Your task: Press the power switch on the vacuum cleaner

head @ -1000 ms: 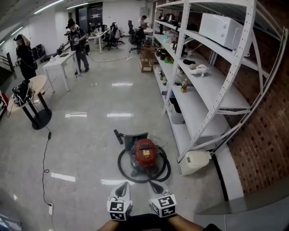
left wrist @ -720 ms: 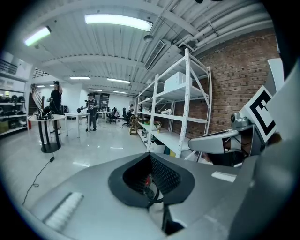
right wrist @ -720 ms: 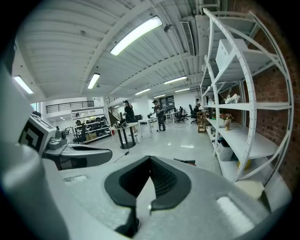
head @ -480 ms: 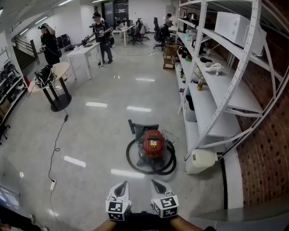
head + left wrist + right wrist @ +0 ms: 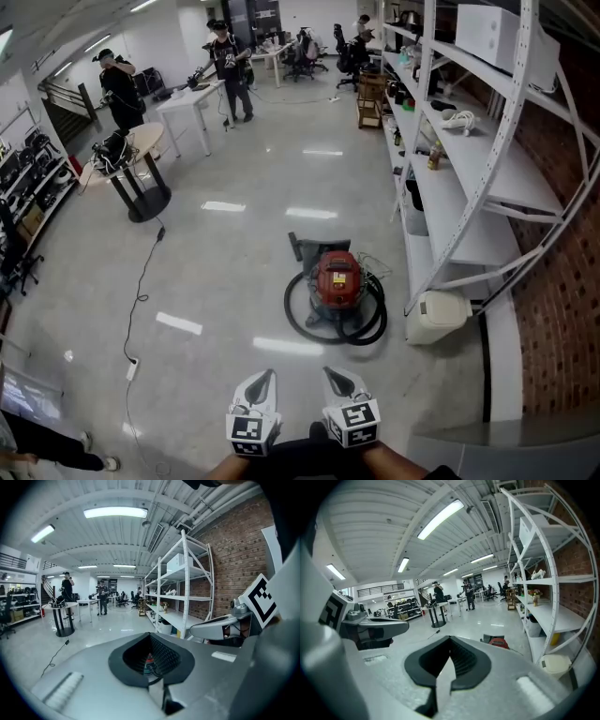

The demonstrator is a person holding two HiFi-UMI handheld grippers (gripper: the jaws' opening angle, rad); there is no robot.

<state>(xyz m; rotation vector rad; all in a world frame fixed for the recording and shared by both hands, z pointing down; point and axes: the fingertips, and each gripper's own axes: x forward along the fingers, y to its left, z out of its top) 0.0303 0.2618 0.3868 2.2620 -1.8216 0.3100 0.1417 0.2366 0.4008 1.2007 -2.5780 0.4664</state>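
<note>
Head view, grippers: left gripper (image 5: 265,374) & right gripper (image 5: 332,372) hovering side by side at the bottom edge, tips pointing fwd, well apart from the vacuum cleaner (image 5: 337,279).
L jaws: left gripper view showing them meeting tip to tip, gripping nothing; a bit of red vac (image 5: 149,658) peeking thru the dark-lined hollow between them.
R jaws: right gripper view showing the same – pressed together, carrying nothing.
Marker cubes: L cube (image 5: 248,432) & R cube (image 5: 356,423) each showing a black-on-white square code, no letters.
Vac: red canister sitting on the floor (image 5: 234,281) ahead, slightly right of both grippers, near the rack's foot.
Hose: black hose (image 5: 305,328) coiling round the canister.
Label: pale sticker (image 5: 338,277) on vac top, too small to read.
Rack: white shelving (image 5: 487,187) running along the right, in front of the brick wall (image 5: 562,281).
White appliance (image 5: 439,317): sitting low by the rack, just right of vac.
Cable (image 5: 142,286): trailing over the floor at left.
Far end: ppl (image 5: 230,56) standing by tables.
</note>
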